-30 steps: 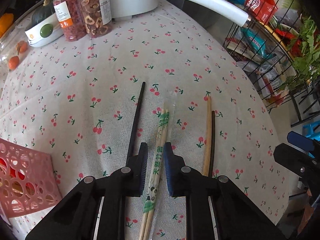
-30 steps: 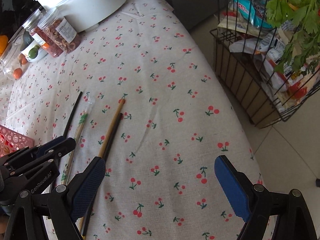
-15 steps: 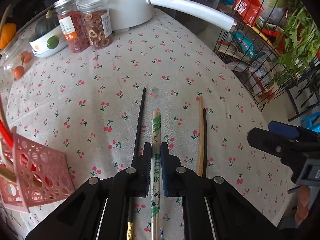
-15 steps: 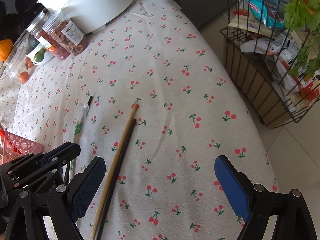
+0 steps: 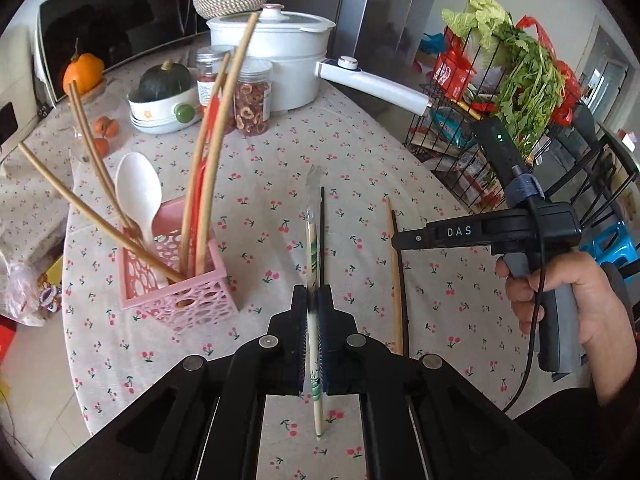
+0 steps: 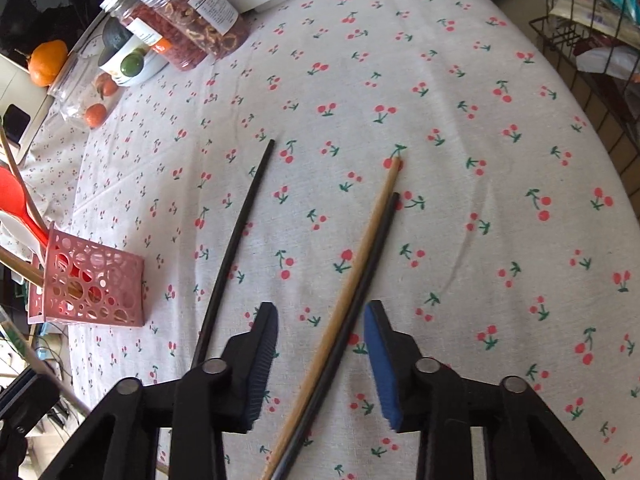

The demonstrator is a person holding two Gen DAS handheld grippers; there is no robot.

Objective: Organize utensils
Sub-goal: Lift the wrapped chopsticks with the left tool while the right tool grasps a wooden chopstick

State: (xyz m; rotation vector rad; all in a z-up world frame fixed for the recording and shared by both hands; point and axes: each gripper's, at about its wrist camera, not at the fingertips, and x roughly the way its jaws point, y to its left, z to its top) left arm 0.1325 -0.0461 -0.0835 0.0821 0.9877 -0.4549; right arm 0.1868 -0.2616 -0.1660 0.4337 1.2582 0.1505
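A second ago the left tool (image 5: 314,312) straddled the wrapped chopsticks (image 5: 311,248) flat on the table (image 5: 260,184); now it pinches them, lifted clear, so the next drop goes to the pink basket (image 5: 176,280) just left. Their long axis runs straight away from the tool. The right tool (image 6: 320,344), spread, now brackets the wooden and black chopsticks (image 6: 352,276) (not yet gripped) right of the basket.
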